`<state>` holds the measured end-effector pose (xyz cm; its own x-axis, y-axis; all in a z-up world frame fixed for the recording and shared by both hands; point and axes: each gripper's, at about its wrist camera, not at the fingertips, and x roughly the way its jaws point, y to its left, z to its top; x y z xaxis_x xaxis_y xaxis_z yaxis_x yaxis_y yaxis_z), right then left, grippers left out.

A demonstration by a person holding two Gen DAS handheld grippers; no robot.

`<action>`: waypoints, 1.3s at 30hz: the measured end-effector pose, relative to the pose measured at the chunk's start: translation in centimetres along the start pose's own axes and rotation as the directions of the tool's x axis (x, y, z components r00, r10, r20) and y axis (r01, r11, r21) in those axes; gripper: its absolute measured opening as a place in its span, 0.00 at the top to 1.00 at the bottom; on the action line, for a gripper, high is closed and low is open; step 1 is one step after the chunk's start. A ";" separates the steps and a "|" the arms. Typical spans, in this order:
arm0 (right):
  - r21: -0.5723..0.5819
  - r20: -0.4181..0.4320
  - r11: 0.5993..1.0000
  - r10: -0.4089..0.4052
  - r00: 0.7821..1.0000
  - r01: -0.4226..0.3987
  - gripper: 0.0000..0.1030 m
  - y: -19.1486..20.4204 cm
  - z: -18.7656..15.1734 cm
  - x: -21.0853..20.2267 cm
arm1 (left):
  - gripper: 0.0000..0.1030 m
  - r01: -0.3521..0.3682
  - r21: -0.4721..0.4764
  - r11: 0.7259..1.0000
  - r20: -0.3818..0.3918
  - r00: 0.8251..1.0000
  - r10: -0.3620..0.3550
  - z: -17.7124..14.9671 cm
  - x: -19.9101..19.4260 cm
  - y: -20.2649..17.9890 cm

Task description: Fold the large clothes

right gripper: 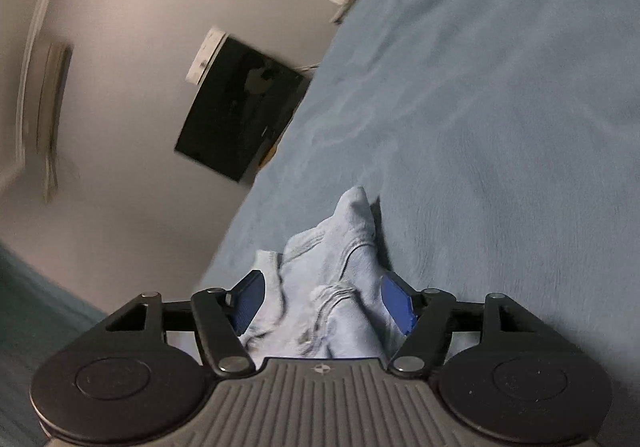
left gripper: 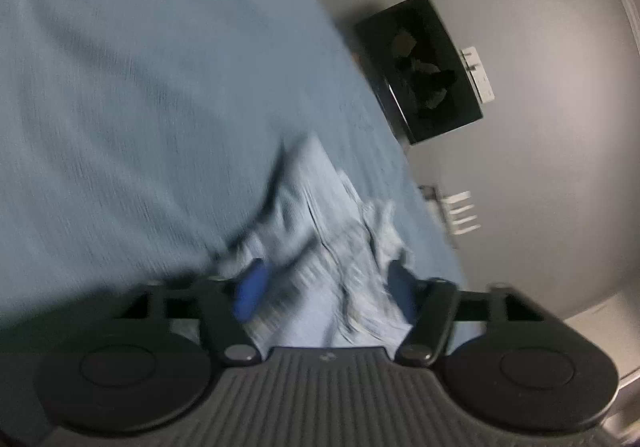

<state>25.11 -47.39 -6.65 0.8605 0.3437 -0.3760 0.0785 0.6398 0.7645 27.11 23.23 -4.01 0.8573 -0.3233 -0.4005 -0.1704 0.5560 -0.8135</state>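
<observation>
A wide blue-grey fabric-covered bed (right gripper: 500, 107) carries the crumpled pale blue garment (right gripper: 332, 287). A black rectangular box (left gripper: 424, 67) sits beyond. Left gripper (left gripper: 324, 287) and right gripper (right gripper: 320, 299) fingers stand released, cloth bunched loosely between them.

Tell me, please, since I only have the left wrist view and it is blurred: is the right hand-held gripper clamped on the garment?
Observer: No. The right hand-held gripper stands open; the light blue garment lies bunched between its blue pads, not pinched.
Operator: Can you make out a seam there?
Observer: Yes, a stitched hem curves across the fabric near the right pad.
Operator: What is under the garment on that side?
Observer: The blue bedspread, lightly wrinkled; a black box sits on the floor past its edge.
</observation>
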 end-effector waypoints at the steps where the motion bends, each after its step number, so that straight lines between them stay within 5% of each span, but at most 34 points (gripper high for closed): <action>1: -0.062 -0.012 0.998 -0.008 1.000 0.007 0.34 0.6 0.0 0.5 | 0.33 -0.003 0.069 0.998 0.015 1.000 0.002 0.1 -0.1 -0.5; 7: -0.343 -0.030 0.936 -0.091 0.995 0.075 0.34 3.8 -1.1 2.0 | 0.33 -0.044 0.358 0.933 0.000 0.999 0.047 -1.0 2.2 -3.0; 14: -0.533 -0.002 0.836 -0.153 0.988 0.129 0.37 4.9 -2.3 3.4 | 0.33 -0.144 0.712 0.687 0.037 0.985 0.168 -4.3 5.0 -5.8; 16: -0.551 -0.027 0.827 -0.154 0.988 0.114 0.40 4.9 -2.4 3.8 | 0.33 -0.140 0.719 0.680 0.032 0.985 0.168 -4.2 5.4 -5.8; 21: -0.588 -0.073 0.805 -0.147 0.986 0.077 0.44 5.3 -3.0 5.0 | 0.33 -0.096 0.690 0.718 -0.018 0.989 0.149 -3.2 5.9 -5.0; 24: -0.601 -0.111 0.796 -0.169 0.979 0.069 0.44 5.2 -3.4 6.2 | 0.35 -0.080 0.703 0.707 -0.047 0.986 0.158 -2.9 6.9 -4.5; 28: -0.580 -0.166 0.815 -0.135 0.977 0.014 0.47 4.6 -4.0 6.8 | 0.56 -0.047 0.724 0.688 -0.068 0.988 0.139 -3.3 7.2 -4.3; 32: -0.658 -0.110 0.753 -0.115 0.987 0.015 0.85 5.6 -4.1 5.5 | 0.72 -0.050 0.756 0.653 -0.038 0.992 0.119 -3.5 6.2 -4.3; 36: -0.606 -0.135 0.794 -0.043 0.990 -0.048 0.84 5.1 -3.4 5.0 | 0.75 -0.039 0.741 0.670 -0.034 0.995 0.096 -3.2 5.9 -3.8; 39: -0.578 -0.166 0.815 -0.059 0.984 -0.049 0.71 4.4 -3.2 5.4 | 0.75 -0.066 0.776 0.627 0.000 0.994 0.105 -3.8 5.8 -4.3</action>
<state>28.54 -40.55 -6.98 0.7592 0.4146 -0.5018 -0.2689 0.9018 0.3383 30.98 16.00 -4.43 0.8346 -0.2631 -0.4839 0.2137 0.9644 -0.1559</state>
